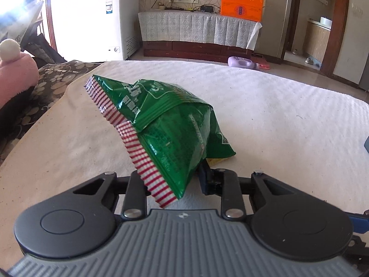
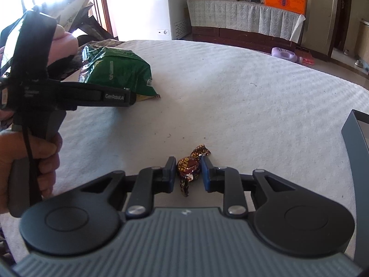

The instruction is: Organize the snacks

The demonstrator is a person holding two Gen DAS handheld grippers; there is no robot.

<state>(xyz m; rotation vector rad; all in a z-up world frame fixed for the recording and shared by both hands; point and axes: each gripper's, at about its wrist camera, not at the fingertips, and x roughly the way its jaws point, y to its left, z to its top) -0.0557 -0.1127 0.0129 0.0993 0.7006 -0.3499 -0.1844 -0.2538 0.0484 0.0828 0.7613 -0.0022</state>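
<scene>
Two snacks: both gripped, apparently for sorting.
Left gripper (image 1: pixel 175 182): clamped on green bag (image 1: pixel 166 124), lifting its edge.
Right gripper (image 2: pixel 188 173): pinching wrapped candy (image 2: pixel 188 168) above white tablecloth (image 2: pixel 253 97).

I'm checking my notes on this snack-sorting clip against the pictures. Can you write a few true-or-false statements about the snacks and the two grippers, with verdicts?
1. The left gripper holds a green snack bag. True.
2. The green snack bag lies flat, untouched, on the white cloth. False: the gripper's jaws pinch it and its striped end stands raised.
3. A brown-wrapped candy sits between the right gripper's jaws. True.
4. The candy is in a bowl. False: it is at the cloth, no bowl around it.
5. The orange box stands beside the candy. False: it stands on the far cabinet.
</scene>
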